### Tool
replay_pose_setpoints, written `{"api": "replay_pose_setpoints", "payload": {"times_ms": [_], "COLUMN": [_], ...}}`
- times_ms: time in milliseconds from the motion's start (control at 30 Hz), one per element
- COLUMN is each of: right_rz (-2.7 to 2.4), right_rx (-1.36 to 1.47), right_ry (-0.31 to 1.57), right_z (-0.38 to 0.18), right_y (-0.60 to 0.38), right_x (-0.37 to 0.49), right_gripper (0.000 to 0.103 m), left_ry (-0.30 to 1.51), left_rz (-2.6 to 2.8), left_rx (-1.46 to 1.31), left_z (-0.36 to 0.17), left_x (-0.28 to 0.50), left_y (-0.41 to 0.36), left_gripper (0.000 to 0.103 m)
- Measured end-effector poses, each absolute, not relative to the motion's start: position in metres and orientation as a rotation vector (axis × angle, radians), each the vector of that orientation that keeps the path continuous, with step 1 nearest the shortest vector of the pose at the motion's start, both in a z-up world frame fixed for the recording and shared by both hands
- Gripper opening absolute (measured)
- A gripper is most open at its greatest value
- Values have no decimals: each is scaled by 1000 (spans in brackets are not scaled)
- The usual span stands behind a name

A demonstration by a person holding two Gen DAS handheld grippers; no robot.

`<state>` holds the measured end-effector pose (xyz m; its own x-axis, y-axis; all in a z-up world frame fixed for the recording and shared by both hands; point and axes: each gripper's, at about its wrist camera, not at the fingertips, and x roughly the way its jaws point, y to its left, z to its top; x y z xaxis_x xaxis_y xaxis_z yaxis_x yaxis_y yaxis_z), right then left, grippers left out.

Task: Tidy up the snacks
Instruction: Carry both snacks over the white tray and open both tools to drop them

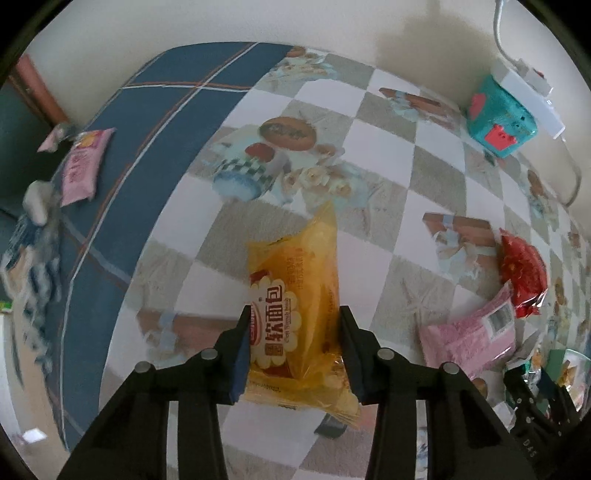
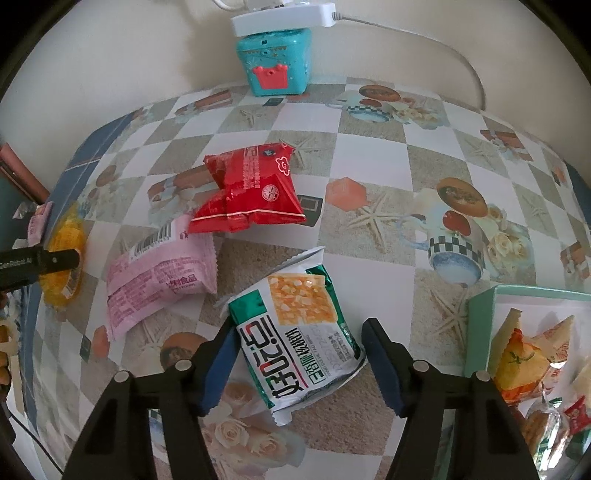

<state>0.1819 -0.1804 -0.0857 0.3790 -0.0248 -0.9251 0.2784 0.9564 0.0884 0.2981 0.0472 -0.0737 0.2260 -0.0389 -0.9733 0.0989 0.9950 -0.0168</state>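
Note:
My left gripper (image 1: 293, 314) is shut on a yellow bread packet (image 1: 299, 295) and holds it above the checked tablecloth; the packet also shows at the left edge of the right wrist view (image 2: 66, 254). My right gripper (image 2: 299, 328) is open around a green and white snack packet (image 2: 295, 332) lying on the table, its fingers on either side. A pink packet (image 2: 159, 273) and a red packet (image 2: 251, 188) lie just beyond it. A mint green box (image 2: 480, 317) at the right holds several snacks.
A teal toy box (image 2: 277, 62) with a white power strip (image 2: 280, 18) on top stands at the wall. Another pink packet (image 1: 81, 166) lies on the blue border of the tablecloth at the far left. The table edge curves off to the left.

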Motion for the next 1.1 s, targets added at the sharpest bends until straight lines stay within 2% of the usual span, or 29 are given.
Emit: {"api": "replay_pose_setpoints", "payload": {"times_ms": [333,567,767,1100], "right_rz": [-193,-187,-207,-274], "right_rx": [278,340,369,404], "right_ry": [1172,1112,1057,976], "right_z": [-69,-27,3,36], "right_y": [-183,-184,-191,-222], "right_x": [158,122,84,23], "right_gripper": [68,68,68,68], "left_ry": [1314,1271,1213,1161], "left_rz": [26,0,-52,-139], "left_rx": [-22,-15,6,39], "left_z": [-52,-19,13,30], "left_x": [235,191,146,88], "left_y": [40,17,-15,-74], "left_gripper": [44,44,44,44]}}
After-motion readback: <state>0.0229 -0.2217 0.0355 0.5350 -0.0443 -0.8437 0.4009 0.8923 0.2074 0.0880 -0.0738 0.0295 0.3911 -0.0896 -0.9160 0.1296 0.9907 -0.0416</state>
